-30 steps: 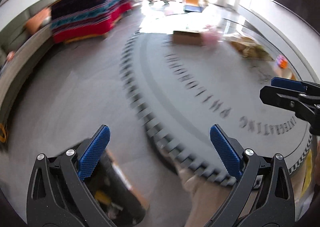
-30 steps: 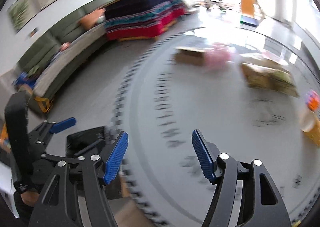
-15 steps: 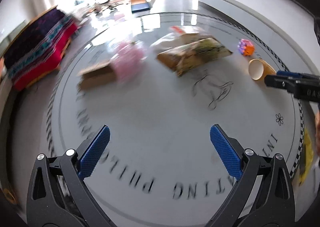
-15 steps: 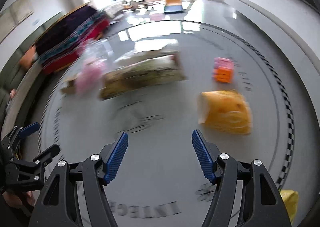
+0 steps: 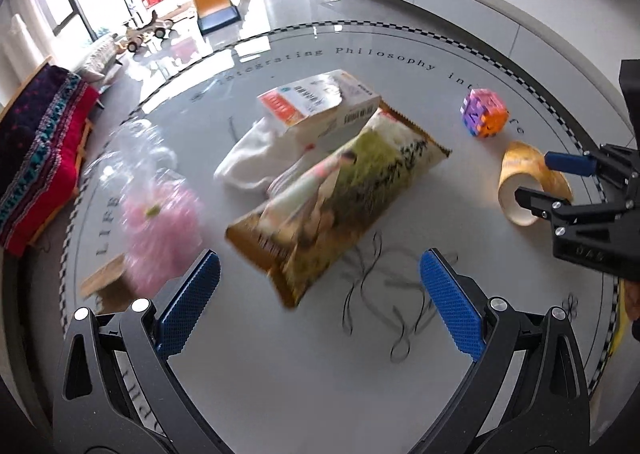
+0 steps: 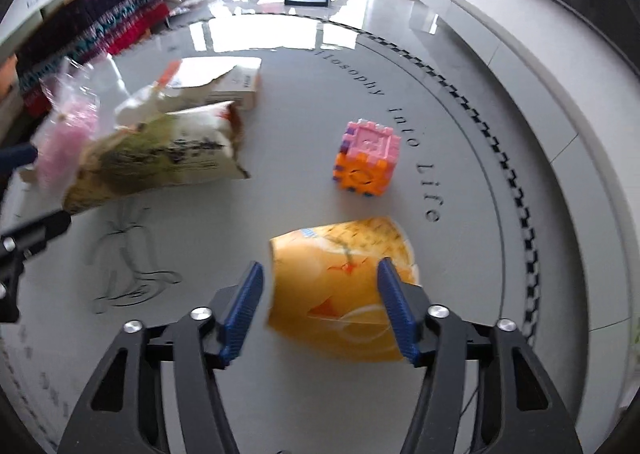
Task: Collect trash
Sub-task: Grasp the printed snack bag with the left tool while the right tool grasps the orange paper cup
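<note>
Here we are at the reach-in for the first pick: the right gripper (image 6: pixel 320 310) hangs low over the bench (image 6: pixel 280 394) with its fingers (image 6: pixel 244 310) spread wide, and the yellow paper cup (image 6: pixel 340 286) lies on its side right between them. From the right wrist view the cup's body fills the gap, the right pad looks just about against its wall, the left pad just beside it with a sliver of daylight, so nothing is clamped yet. Whether the pads are low enough to straddle the cup rather than ride over it, I can't tell from this angle. The next move, by my reading, is a small push forward and down, then a gentle squeeze, because a thin paper cup will crush or roll away if pinched off-centre. Over on the other side, the left gripper (image 5: pixel 320 306) floats with fingers wide apart and empty, facing the big snack bag (image 5: pixel 340 206), which lies near but clear of the pads. Behind that bag sit a torn white carton (image 5: pixel 320 102) and a white cloth (image 5: pixel 252 158), touching in one heap, with a pink plastic bundle (image 5: pixel 160 222) off to the left. The colourful toy cube (image 6: pixel 366 158) stands apart beyond the cup, likely no trash at all.
</note>
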